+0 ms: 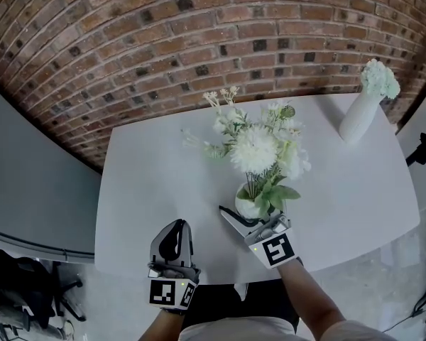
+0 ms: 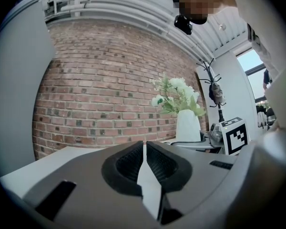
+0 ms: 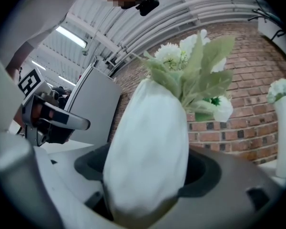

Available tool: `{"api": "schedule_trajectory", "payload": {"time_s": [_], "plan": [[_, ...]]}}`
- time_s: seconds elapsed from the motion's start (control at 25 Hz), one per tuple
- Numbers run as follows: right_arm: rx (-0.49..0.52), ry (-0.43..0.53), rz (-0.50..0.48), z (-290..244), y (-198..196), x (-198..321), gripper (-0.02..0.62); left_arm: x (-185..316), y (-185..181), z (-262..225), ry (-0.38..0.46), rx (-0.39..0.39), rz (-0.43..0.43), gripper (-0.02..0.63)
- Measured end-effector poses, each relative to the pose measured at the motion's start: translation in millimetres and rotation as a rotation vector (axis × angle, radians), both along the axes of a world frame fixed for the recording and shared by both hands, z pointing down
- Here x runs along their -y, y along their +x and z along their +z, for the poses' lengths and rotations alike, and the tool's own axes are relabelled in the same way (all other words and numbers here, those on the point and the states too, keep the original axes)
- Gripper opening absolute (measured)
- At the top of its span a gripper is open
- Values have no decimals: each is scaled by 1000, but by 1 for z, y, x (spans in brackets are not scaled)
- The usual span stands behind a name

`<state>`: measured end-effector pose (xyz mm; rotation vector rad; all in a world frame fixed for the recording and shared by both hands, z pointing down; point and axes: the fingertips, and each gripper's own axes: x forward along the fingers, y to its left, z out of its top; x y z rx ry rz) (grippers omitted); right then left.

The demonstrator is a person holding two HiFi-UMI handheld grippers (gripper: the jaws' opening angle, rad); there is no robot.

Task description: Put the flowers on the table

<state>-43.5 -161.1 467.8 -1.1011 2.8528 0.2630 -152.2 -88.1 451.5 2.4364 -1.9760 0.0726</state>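
1. Between the right tongs, a white vase of flowers stands upright, clamped at its body, over the bench.
2. Left of them, the left tongs are clenched on nothing.

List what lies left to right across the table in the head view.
In order: left gripper → bouquet vase → tall vase.
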Motion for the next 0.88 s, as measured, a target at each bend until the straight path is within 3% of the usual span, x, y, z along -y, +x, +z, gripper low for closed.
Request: {"api": "schedule_trajectory", "payload": {"time_s": [0.64, 0.88], "plan": [[-7, -13, -32, 2, 9, -3, 410, -2, 9, 3, -18, 6, 4, 26], [-46, 26, -50, 2, 9, -2, 410, 0, 13, 4, -20, 6, 5, 26]]}}
